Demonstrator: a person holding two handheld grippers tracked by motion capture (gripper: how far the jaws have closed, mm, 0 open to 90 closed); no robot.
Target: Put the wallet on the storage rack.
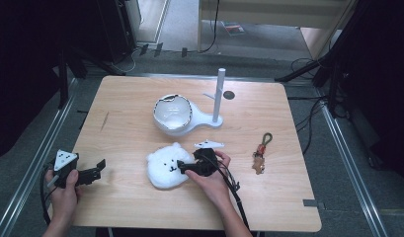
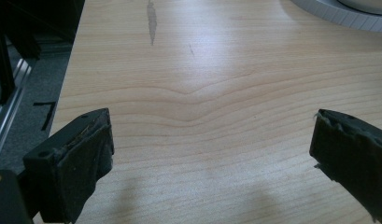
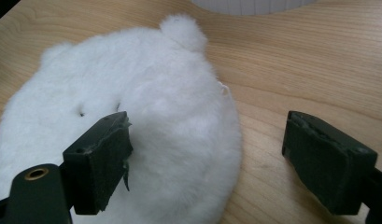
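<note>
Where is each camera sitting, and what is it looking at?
High view: above the person's side, looking forward and down at the table, white bowl stand, plush bear face; both hands show, with left tool and right tool.
Left gripper view: rides the left tool, facing bare wood; its two open jaws show.
Right gripper view: rides the right tool, facing the plush bear face; open jaws straddle its edge.
Shared: high and right gripper views both show the bear.

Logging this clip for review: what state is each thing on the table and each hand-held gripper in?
Plush bear face: lying flat, face up, not gripped.
Right hand-held gripper: open, straddling the plush's edge.
Left hand-held gripper: open, nothing between its jaws.
White bowl: upright, rim chipped.
White post: standing upright.
Keychain: lying flat, untouched.
</note>
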